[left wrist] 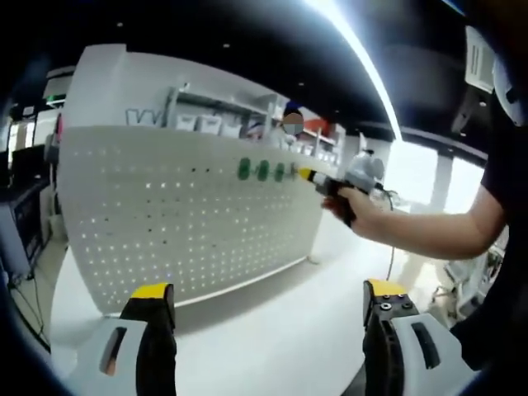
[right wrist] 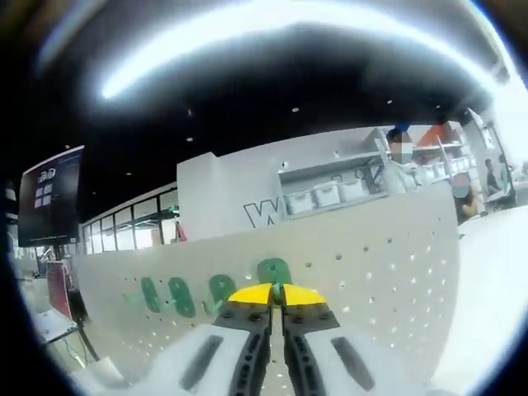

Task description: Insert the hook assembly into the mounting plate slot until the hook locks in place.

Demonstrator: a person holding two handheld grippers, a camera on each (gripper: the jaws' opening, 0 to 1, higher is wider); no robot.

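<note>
a white pegboard panel (left wrist: 181,206) stands upright on the white table (left wrist: 280,330), carrying green hooks (left wrist: 262,171) near its top edge. the right gripper (right wrist: 276,294), jaws nearly together, meets a green hook (right wrist: 272,271); any grip is hidden. the left gripper (left wrist: 268,301) hangs back, jaws wide apart, open tabletop ahead.

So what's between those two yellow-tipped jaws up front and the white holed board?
Only bare white tabletop, in the left gripper view. The pegboard stands further back, with green hooks on it.
</note>
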